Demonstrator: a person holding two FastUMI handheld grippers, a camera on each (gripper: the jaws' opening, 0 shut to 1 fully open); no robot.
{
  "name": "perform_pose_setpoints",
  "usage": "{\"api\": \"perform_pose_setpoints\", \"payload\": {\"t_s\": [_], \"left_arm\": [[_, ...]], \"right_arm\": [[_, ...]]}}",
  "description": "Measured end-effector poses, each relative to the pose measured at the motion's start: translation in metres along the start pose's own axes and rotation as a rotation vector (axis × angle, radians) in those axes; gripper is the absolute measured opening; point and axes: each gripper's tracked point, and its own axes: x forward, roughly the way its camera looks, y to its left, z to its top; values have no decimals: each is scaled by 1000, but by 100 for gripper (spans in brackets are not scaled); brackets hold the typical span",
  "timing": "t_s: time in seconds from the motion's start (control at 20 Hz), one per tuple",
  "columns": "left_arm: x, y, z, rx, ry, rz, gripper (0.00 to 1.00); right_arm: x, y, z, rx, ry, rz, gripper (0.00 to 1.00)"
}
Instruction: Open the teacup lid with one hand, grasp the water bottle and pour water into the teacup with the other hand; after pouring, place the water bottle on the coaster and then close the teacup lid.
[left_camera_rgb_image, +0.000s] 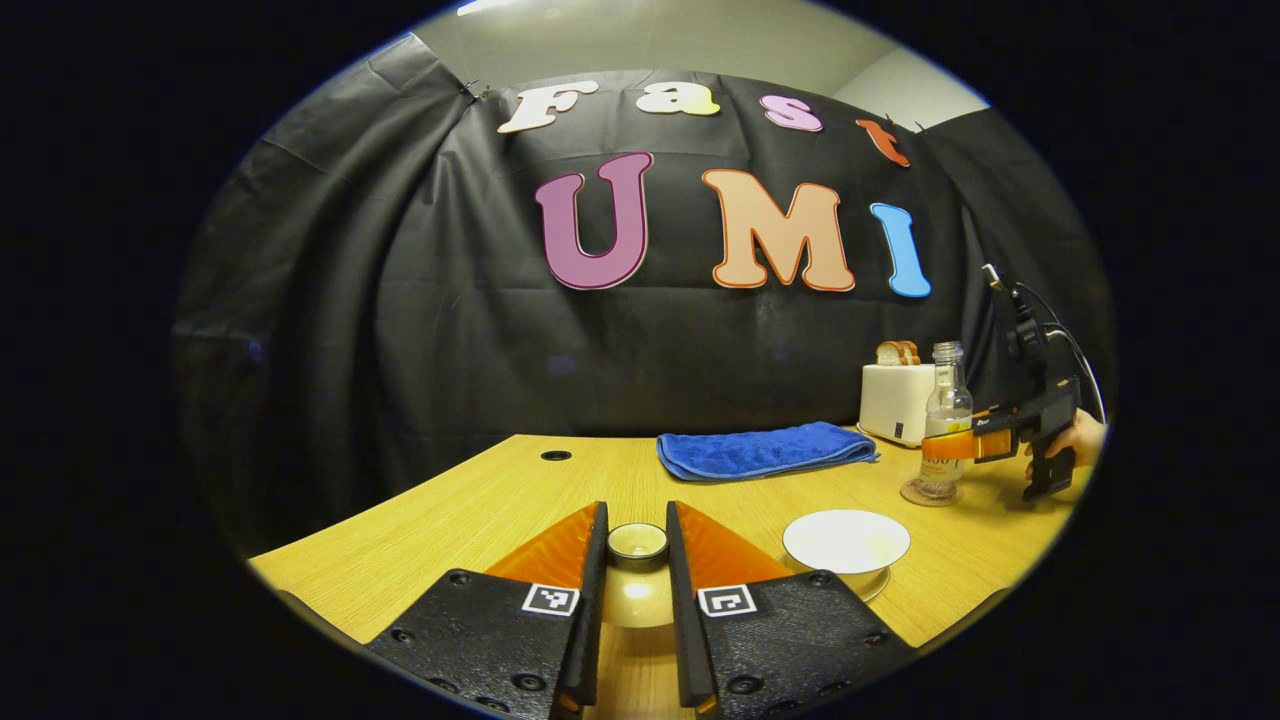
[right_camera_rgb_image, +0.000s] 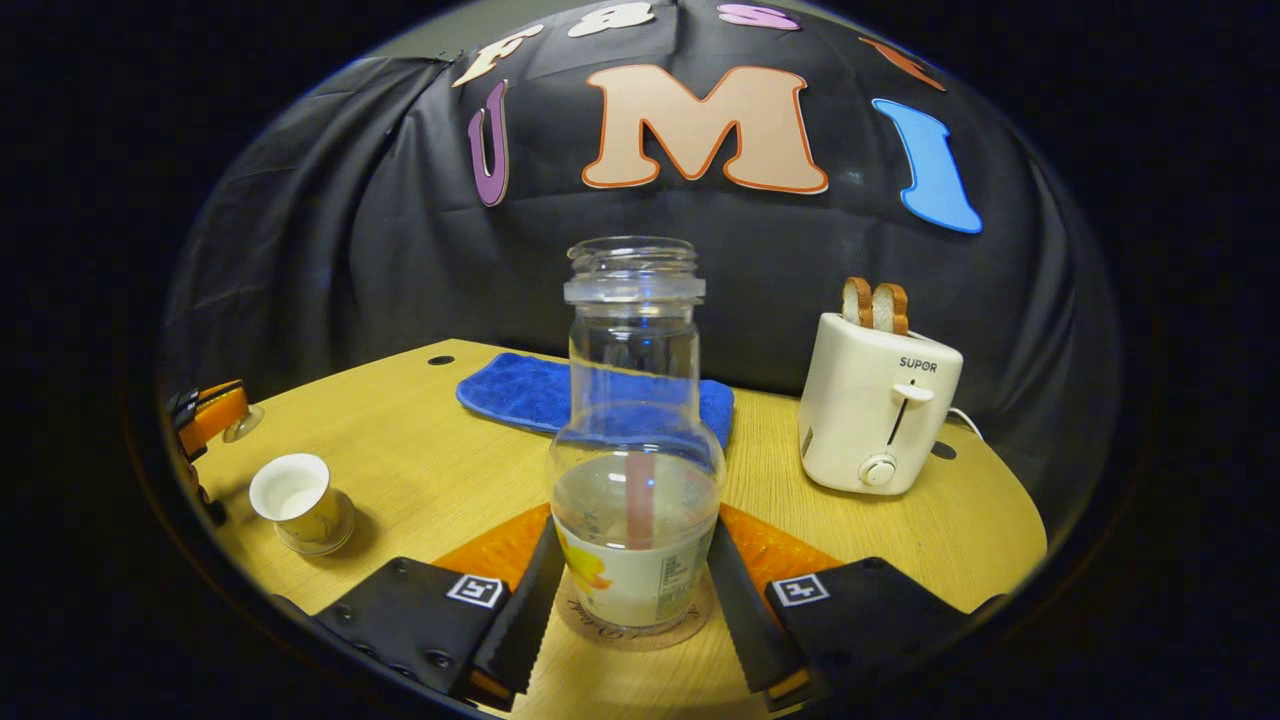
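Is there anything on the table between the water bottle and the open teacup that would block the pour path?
Nothing visible. In the right gripper view, bare table lies between the water bottle and the teacup; the blue towel sits farther back.

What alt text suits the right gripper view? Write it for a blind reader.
The claw grips an uncapped, partly filled water bottle standing on a coaster on a wooden table. Behind lie a blue towel and a toaster holding bread; an open teacup sits at left.
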Motion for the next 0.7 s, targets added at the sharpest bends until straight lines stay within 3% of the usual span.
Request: {"api": "perform_pose_setpoints", "payload": {"t_s": [0.2, 0.25, 0.35, 0.4, 0.55, 0.7], "left_arm": [[1, 0, 0, 0, 0, 0, 27], [1, 0, -1, 0, 0, 0, 28], [1, 0, 0, 0, 0, 0, 27], [1, 0, 0, 0, 0, 0, 27], [1, 0, -1, 0, 0, 0, 29], [1, 0, -1, 0, 0, 0, 29]], "right_arm": [[-5, -1, 1, 27, -20, 10, 82], [-7, -3, 3, 42, -24, 11, 92], [-11, -5, 3, 63, -28, 12, 93], [-14, -7, 2, 65, -31, 10, 99], [-22, -11, 3, 72, -45, 6, 85], [-33, -13, 1, 83, -50, 0, 89]]}}
